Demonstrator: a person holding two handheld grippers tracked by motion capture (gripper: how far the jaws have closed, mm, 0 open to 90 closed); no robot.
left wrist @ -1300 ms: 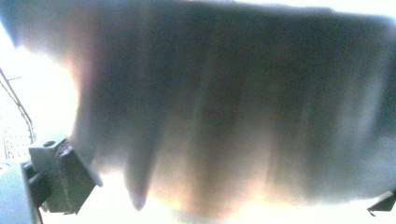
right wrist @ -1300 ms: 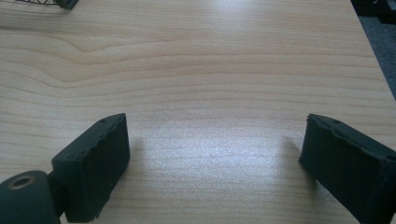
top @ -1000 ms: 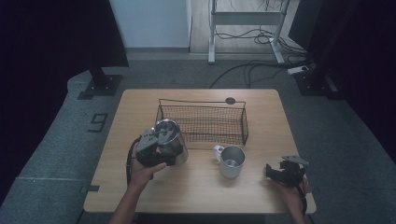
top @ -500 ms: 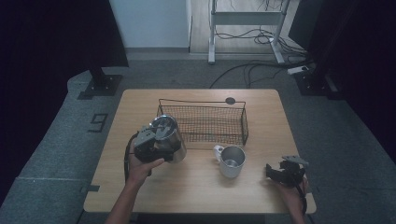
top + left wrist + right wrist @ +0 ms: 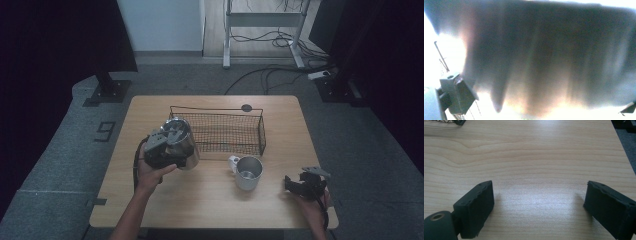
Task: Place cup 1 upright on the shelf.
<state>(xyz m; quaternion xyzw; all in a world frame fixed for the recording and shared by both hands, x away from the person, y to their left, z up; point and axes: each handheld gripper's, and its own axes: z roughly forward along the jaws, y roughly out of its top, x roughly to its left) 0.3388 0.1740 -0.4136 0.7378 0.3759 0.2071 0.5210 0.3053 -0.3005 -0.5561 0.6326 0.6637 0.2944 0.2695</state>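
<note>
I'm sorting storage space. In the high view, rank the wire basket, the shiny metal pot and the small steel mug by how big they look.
1. wire basket, plainly the largest.
2. shiny metal pot, held in the left hand-held gripper; raised toward the camera, so its size may be flattered.
3. small steel mug, the smallest.

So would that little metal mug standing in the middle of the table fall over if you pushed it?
Probably not easily: the metal mug stands upright and looks squat. Its shiny side may be slippery, so it would likely slide on the smooth wooden table. A push on its handle might spin it instead.
</note>
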